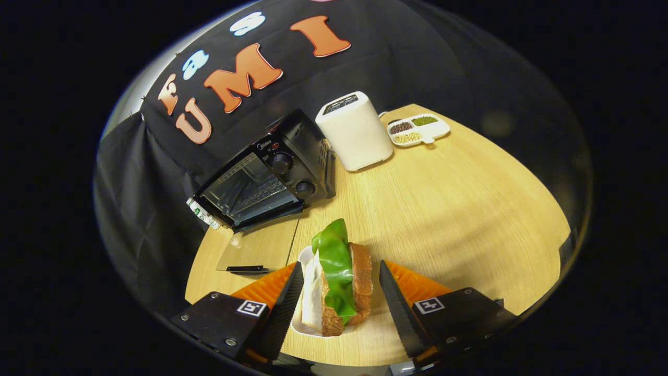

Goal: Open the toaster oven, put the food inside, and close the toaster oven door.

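Two fingers of the hand-held gripper (340,300) stand wide apart, one on each side of the sandwich (342,282), and neither finger touches it, so the gripper has hold of nothing. The sandwich sits on a small white plate (301,318) on the desk (443,209), right between the fingers. It looks soft and light: brown bread, a white layer, and a green leaf that sticks out on top. A hard squeeze would likely squash it, and the leaf could slip out. I think the best hold is on the two flat bread sides, low down, with a gentle press. Beyond the fingers, the oven (266,177) stands with its glass door (258,250) folded down flat on the desk, so the way in is open. Just beside the oven stands a white toaster (355,133), and behind that a tray (417,129) of beans. Neither blocks the path from the sandwich to the oven.
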Tool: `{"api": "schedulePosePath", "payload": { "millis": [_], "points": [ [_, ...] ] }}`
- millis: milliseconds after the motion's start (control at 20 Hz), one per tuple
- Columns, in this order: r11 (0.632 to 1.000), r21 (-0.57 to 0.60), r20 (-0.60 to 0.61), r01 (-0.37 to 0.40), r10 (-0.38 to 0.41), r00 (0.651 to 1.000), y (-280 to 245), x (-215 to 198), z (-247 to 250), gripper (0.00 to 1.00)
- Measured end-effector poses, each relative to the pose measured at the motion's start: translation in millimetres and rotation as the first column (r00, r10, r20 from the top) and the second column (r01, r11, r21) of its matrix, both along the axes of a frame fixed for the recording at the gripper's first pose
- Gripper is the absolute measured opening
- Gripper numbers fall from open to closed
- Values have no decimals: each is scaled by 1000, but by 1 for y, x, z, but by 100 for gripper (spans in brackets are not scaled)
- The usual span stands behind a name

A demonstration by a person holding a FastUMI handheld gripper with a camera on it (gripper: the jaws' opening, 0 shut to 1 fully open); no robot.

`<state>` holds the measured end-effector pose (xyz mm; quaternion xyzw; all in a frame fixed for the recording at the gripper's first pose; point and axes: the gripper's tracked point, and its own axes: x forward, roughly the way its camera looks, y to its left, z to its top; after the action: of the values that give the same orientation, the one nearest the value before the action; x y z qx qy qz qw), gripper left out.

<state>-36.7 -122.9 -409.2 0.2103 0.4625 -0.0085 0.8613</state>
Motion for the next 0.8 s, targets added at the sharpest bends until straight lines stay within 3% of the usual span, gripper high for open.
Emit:
{"api": "schedulePosePath", "payload": {
  "millis": [150, 300, 500, 800],
  "points": [
    [998, 59, -45, 20, -17, 999, 5, -8, -8, 83],
    [987, 141, -88, 71, -59, 994, 9, -8, -6, 62],
    [989, 118, -67, 89, -82, 994, 7, -4, 4, 39],
    [985, 102, 17, 136, -139, 990, 10, 9, 32, 35]
  ]
}}
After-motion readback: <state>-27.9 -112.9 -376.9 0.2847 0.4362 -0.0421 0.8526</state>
